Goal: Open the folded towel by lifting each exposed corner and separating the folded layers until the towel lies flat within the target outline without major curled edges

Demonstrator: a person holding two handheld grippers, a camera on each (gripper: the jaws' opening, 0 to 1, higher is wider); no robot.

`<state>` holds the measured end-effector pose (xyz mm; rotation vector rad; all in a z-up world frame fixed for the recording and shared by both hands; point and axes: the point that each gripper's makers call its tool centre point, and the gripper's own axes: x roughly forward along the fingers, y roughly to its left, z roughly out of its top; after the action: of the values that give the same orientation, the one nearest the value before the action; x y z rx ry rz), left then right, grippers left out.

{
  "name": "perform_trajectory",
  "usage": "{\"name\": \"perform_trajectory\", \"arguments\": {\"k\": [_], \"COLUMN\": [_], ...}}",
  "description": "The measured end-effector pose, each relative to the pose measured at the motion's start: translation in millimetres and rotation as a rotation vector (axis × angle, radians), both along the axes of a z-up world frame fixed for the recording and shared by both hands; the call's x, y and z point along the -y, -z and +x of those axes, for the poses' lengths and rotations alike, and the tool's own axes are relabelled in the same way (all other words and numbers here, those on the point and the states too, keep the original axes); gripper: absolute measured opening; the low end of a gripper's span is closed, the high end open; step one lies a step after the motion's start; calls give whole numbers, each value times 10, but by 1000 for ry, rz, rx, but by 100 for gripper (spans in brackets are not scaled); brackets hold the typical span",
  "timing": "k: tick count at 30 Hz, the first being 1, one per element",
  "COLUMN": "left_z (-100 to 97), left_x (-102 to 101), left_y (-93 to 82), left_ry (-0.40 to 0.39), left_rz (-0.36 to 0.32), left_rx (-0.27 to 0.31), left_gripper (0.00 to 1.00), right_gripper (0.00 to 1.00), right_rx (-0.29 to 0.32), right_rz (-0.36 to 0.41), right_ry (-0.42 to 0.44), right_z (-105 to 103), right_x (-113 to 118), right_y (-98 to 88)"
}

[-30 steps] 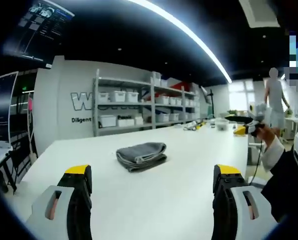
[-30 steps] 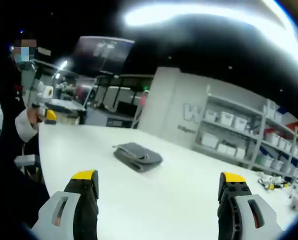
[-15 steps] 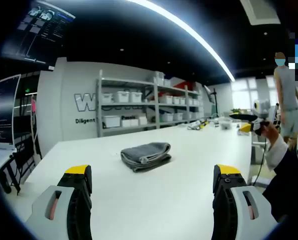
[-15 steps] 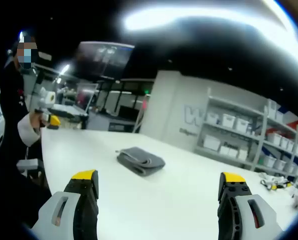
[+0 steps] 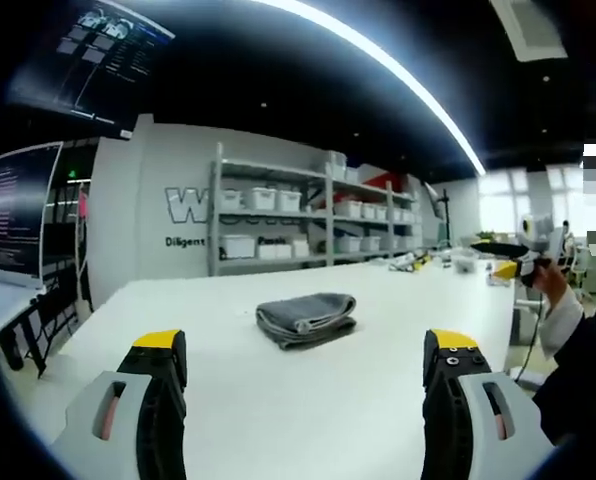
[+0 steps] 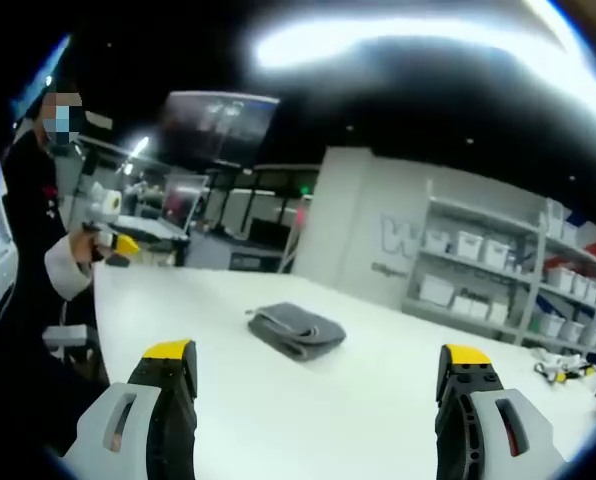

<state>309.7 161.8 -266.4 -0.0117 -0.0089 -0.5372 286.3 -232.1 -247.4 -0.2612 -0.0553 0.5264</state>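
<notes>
On the wall (image 5: pixel 168 190) behind the shelves (image 5: pixel 308 225), large white letters start with "W" and a smaller line beneath starts "Diligent"; the shelves hide the rest. The grey towel (image 5: pixel 307 319) lies folded in a thick, rounded bundle with layered edges showing at its front, on the white counter (image 5: pixel 278 400) in front of those shelves, and it appears in the right gripper view too (image 6: pixel 296 331). The left claw (image 5: pixel 303 385) and right claw (image 6: pixel 318 395) are both spread wide with nothing between the jaws, well short of the towel.
</notes>
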Motion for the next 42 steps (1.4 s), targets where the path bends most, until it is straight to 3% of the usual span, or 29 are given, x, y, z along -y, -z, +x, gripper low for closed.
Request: {"name": "perform_trajectory", "arguments": {"k": [14, 31, 36, 42], "left_z": [-30, -82, -131, -151], "left_x": [113, 80, 199, 232], "left_y": [-8, -129, -134, -175], "left_ry": [39, 41, 109, 102], "left_rz": [15, -73, -97, -83], "left_rx": [5, 25, 8, 30], "left_gripper": [99, 100, 100, 100], "right_gripper": [99, 99, 99, 99], "right_rx": [7, 16, 14, 22], "right_rz": [40, 61, 57, 58], "right_ry": [-46, -26, -25, -30], "right_z": [20, 112, 156, 163], "right_x": [-105, -100, -116, -134], "right_y": [-58, -174, -177, -206]}}
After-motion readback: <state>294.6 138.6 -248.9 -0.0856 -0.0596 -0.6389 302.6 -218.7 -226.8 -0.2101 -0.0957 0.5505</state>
